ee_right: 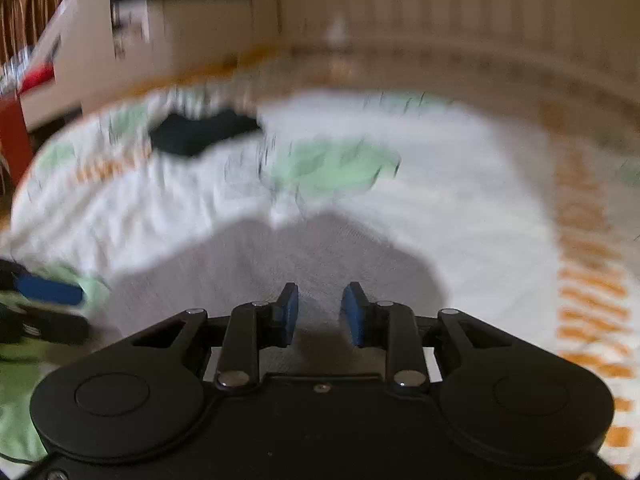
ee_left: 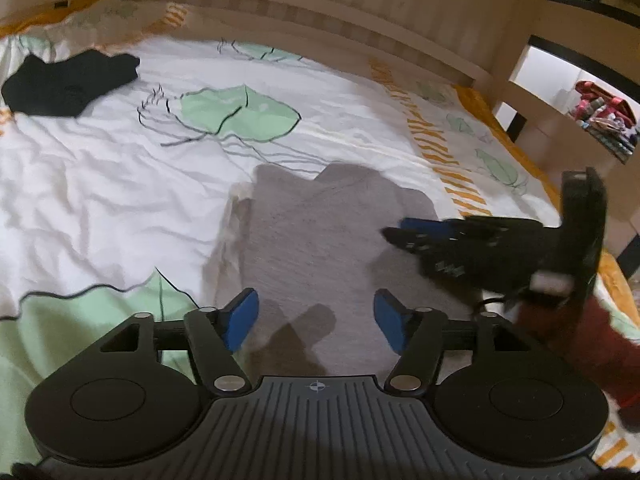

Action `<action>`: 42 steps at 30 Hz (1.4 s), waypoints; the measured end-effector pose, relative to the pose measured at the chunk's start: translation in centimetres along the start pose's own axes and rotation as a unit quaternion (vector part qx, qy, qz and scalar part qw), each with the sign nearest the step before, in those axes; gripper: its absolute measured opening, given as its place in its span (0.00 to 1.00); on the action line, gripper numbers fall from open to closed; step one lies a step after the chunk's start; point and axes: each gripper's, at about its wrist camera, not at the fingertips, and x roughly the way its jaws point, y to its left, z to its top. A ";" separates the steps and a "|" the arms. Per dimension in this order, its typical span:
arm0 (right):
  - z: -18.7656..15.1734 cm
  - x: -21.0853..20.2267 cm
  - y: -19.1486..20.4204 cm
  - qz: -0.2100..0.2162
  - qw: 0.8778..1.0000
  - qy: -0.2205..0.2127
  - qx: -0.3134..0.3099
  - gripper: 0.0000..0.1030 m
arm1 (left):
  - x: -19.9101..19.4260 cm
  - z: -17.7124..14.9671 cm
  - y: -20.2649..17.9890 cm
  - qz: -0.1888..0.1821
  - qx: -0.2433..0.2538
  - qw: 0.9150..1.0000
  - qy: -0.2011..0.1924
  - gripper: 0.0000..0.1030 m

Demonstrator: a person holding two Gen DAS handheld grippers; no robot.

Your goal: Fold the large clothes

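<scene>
A grey garment [ee_left: 320, 232] lies flat on the bed [ee_left: 100, 184], nearer its front edge than the headboard, roughly midway across. The left gripper [ee_left: 316, 316] hangs over the garment's near end with its 2 blue pads spread wide and nothing between them. The right gripper [ee_right: 318, 312], blurred in both views, is over the garment's right side, jaws narrower but apart, gripping no cloth. A black garment [ee_left: 68, 82] sits near the bed's far left corner.

Grey garment [ee_left: 320, 236] matt knit cloth; bedsheet [ee_left: 100, 184] crumpled printed cotton-like cloth.
</scene>
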 end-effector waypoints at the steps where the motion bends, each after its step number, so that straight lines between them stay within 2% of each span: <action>1: -0.3 0.4 0.8 -0.009 1.000 -0.007 -0.024 0.39 | 0.2 0.0 0.0 -0.003 -0.003 1.000 0.002 0.64; 4: 0.2 0.5 1.5 -0.018 0.999 0.001 -0.040 0.38 | 0.6 0.2 -0.1 -0.004 -0.011 1.000 -0.003 0.66; 7: 0.3 -0.5 0.8 -0.006 0.999 -0.008 -0.038 0.39 | 0.6 0.2 -0.1 -0.003 -0.010 1.000 -0.005 0.66; 8: 0.3 -1.2 0.1 0.005 1.000 -0.016 -0.026 0.42 | 0.5 0.1 0.0 0.000 -0.010 1.000 -0.006 0.67; 9: 0.3 -2.0 -0.4 0.014 1.000 -0.024 -0.012 0.54 | 0.4 0.1 0.1 0.003 -0.011 1.000 -0.007 0.67; 10: 0.2 -2.9 -1.1 0.022 0.999 -0.035 0.009 0.62 | 0.4 0.1 0.4 0.006 -0.013 1.000 -0.006 0.68; 11: 0.0 -3.8 -1.9 0.030 0.998 -0.045 0.029 0.77 | 0.4 0.1 0.7 0.009 -0.017 1.000 -0.004 0.69; 13: -0.4 -5.4 -3.6 0.041 0.995 -0.058 0.071 0.80 | 0.8 0.1 1.5 0.014 -0.032 0.999 0.006 0.70; 15: -0.8 -5.8 -5.7 0.056 0.989 -0.053 0.124 0.85 | 1.3 0.1 2.4 0.009 -0.049 0.999 0.018 0.70; 17: -1.7 -5.5 -7.9 0.083 0.978 -0.037 0.189 0.87 | 2.4 0.0 3.3 0.002 -0.067 0.997 0.038 0.70; 19: -2.8 -4.5 -9.8 0.115 0.961 -0.022 0.250 0.87 | 3.4 -0.1 4.1 -0.006 -0.082 0.995 0.060 0.70; 21: -3.8 -3.4 -10.8 0.138 0.947 -0.007 0.290 0.87 | 4.4 -0.4 4.9 -0.024 -0.104 0.991 0.080 0.71; 25: -5.4 -0.8 -11.4 0.186 0.927 0.018 0.325 0.88 | 5.5 -0.5 5.6 -0.053 -0.114 0.987 0.101 0.79; 28: -6.4 1.2 -12.0 0.231 0.902 0.017 0.365 0.89 | 6.3 -0.3 5.8 -0.082 -0.112 0.984 0.109 0.84; 32: -6.0 3.2 -11.8 0.270 0.888 0.009 0.373 0.89 | 7.7 -0.1 5.6 -0.131 -0.106 0.979 0.112 0.89; 36: -4.8 3.5 -11.5 0.267 0.899 0.013 0.348 0.66 | 8.7 0.0 4.5 -0.174 -0.118 0.972 0.104 0.89; 42: -1.5 0.8 -12.0 0.238 0.935 0.007 0.261 0.63 | 11.9 1.8 0.7 -0.205 -0.112 0.968 0.087 0.89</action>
